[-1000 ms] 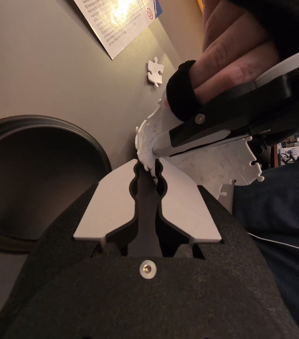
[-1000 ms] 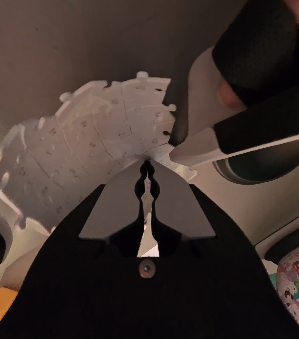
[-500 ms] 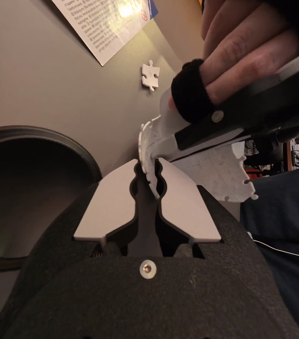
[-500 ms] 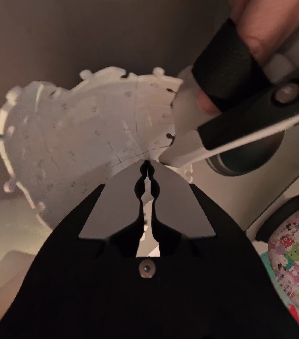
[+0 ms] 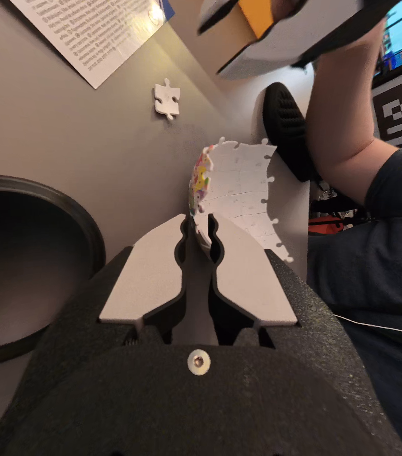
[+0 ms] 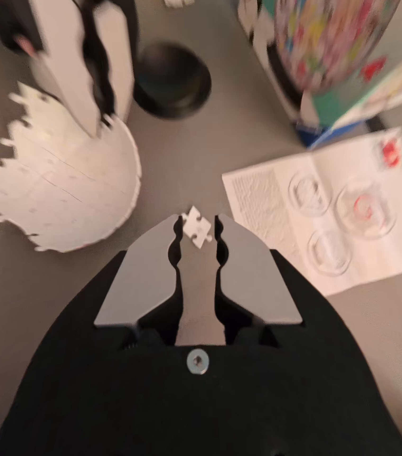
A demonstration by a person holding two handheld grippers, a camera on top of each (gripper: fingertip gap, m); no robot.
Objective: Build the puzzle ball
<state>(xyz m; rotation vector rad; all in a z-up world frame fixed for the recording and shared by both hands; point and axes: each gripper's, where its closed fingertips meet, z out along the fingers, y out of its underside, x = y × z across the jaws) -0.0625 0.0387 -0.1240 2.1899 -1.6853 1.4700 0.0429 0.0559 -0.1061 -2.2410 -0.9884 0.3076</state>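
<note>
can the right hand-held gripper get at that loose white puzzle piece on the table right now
Probably yes. The right hand-held gripper is open, and the loose puzzle piece lies flat between its fingertips with bare table around it. The half-built ball and the leaflet sit clear to either side.

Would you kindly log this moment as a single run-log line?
left gripper: shut on ball shell | right gripper: open, above loose piece | table: leaflet right of piece

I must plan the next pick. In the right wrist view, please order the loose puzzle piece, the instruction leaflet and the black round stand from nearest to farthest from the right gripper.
1. Loose puzzle piece, between the right gripper tips.
2. Instruction leaflet, to the right.
3. Black round stand, far ahead, slightly left.
</note>
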